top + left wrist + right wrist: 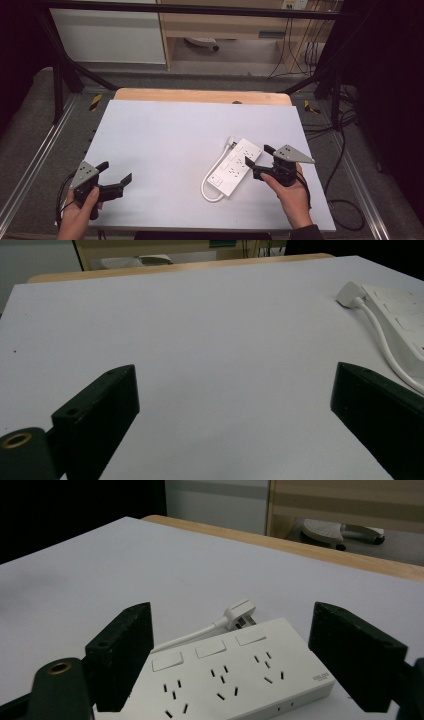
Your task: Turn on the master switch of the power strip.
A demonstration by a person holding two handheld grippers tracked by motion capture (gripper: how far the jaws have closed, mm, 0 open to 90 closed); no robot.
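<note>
Clearly the right gripper (263, 162), jaws wide and empty, hovers just beside the white power strip (235, 166), whose long axis runs from seven to one o'clock, while the open, empty left gripper (116, 176) waits well apart at nine o'clock.

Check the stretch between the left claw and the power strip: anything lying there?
Nothing: bare white table top between left claw and power strip, per high view.
</note>
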